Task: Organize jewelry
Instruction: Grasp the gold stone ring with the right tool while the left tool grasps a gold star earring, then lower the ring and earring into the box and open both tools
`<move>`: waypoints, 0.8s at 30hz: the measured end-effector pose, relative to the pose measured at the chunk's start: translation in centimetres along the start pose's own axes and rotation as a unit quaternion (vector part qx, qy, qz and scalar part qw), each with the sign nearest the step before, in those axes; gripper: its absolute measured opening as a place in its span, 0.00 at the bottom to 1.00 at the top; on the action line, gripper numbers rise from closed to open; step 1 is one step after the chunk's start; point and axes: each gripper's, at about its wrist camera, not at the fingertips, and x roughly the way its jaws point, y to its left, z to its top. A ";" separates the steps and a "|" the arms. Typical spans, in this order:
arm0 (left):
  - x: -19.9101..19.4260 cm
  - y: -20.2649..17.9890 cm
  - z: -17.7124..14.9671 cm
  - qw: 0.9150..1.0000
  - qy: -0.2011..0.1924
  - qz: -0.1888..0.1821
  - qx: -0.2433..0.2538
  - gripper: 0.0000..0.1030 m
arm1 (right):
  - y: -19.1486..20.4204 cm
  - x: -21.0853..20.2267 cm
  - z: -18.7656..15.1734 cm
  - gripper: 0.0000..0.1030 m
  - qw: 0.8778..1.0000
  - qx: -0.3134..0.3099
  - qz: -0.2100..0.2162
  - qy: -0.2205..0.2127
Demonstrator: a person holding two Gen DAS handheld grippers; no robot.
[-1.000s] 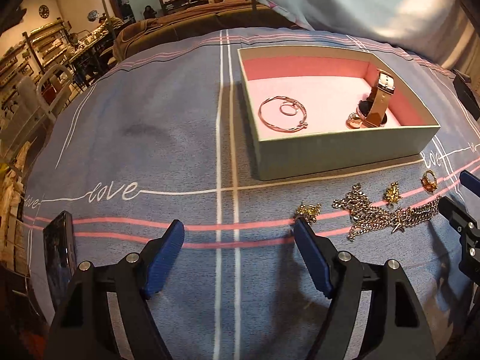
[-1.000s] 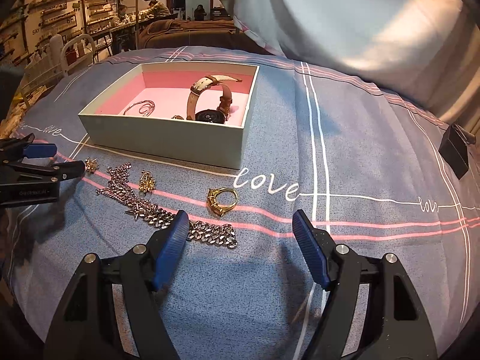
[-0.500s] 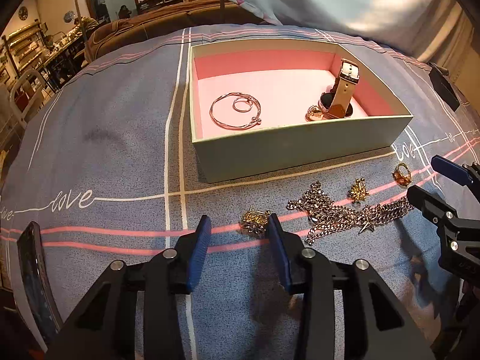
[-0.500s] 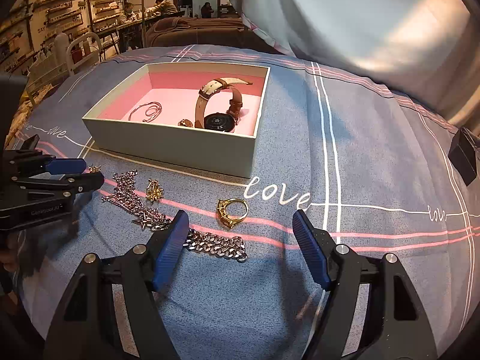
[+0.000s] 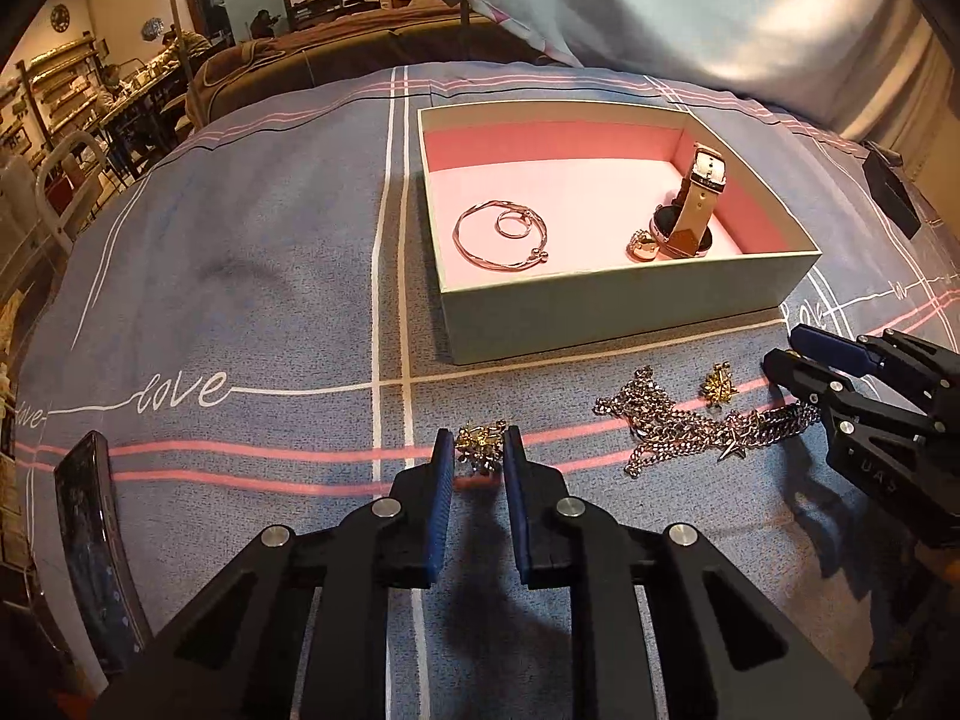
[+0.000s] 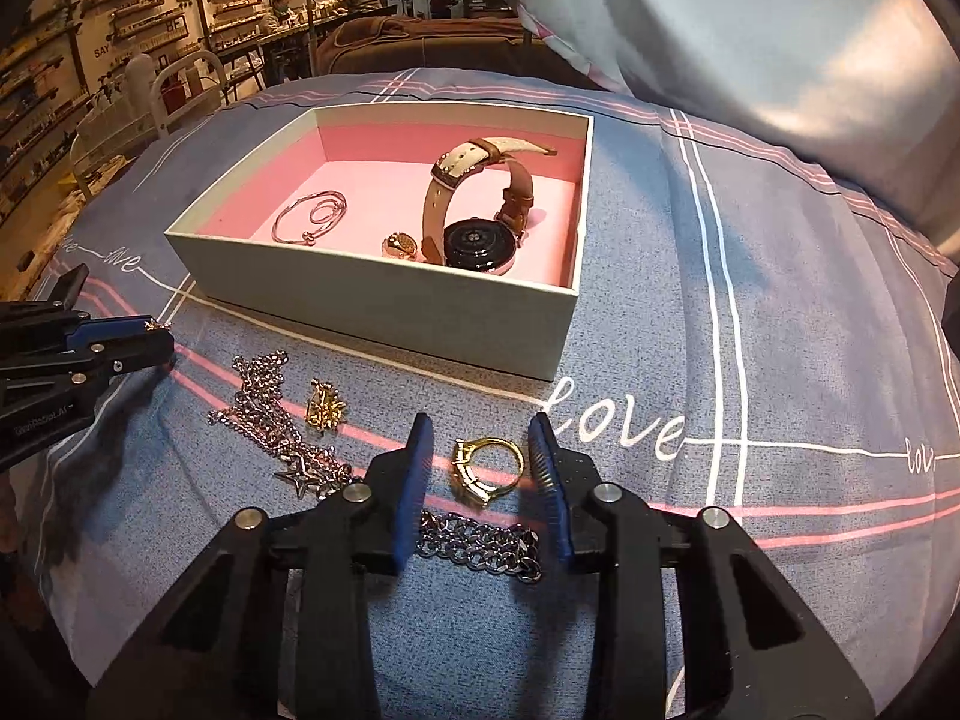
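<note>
Blue-grey bedspread (image 5: 252, 276) with white and pink lines and "love" lettering, spread under everything; shelves and a mirror dim in the background. Pale box (image 5: 624, 306) with pink lining, long axis running across the left wrist view, holding a thin bangle (image 5: 498, 234) lying flat, a small gold piece (image 5: 642, 246) and a watch (image 5: 690, 210) standing on its edge with the strap arching upward. On the cloth just in front of the box: silver chain (image 5: 690, 426) strung out roughly along the pink stripe, its long axis parallel to the box's front wall, and a gold star earring (image 5: 719, 385) beside it. Left gripper (image 5: 477, 456) nearly closed, jaws just having narrowed, with a gold cluster earring (image 5: 480, 447) between the blue pads; whether the pads press on it, cannot tell. Right gripper (image 6: 480, 462) partly closed, jaws likewise just having come inward, straddling a gold ring (image 6: 486, 468) that lies tilted on the cloth, its opening facing up and toward the camera; visible gaps on both sides, so not yet gripped. Dark phone (image 5: 96, 552) lying at the left edge of the cloth, long axis pointing away from the camera.
</note>
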 end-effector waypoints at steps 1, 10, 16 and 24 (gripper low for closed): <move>-0.1 0.0 0.0 1.000 0.000 -0.001 0.000 0.16 | -0.1 -0.2 -0.1 0.24 1.000 0.003 0.002 -0.001; -0.5 -0.7 -0.2 1.000 -0.003 -0.016 0.004 0.16 | -0.1 -2.1 -0.5 0.24 1.000 0.003 0.006 -0.016; -0.6 -1.8 -0.3 1.000 -0.001 -0.026 0.014 0.16 | 1.4 -2.1 -0.1 0.24 1.000 -0.012 0.014 -0.007; -2.2 -2.9 2.5 0.998 -0.025 -0.053 0.014 0.16 | 2.4 -4.5 3.5 0.24 0.998 -0.036 0.019 -0.050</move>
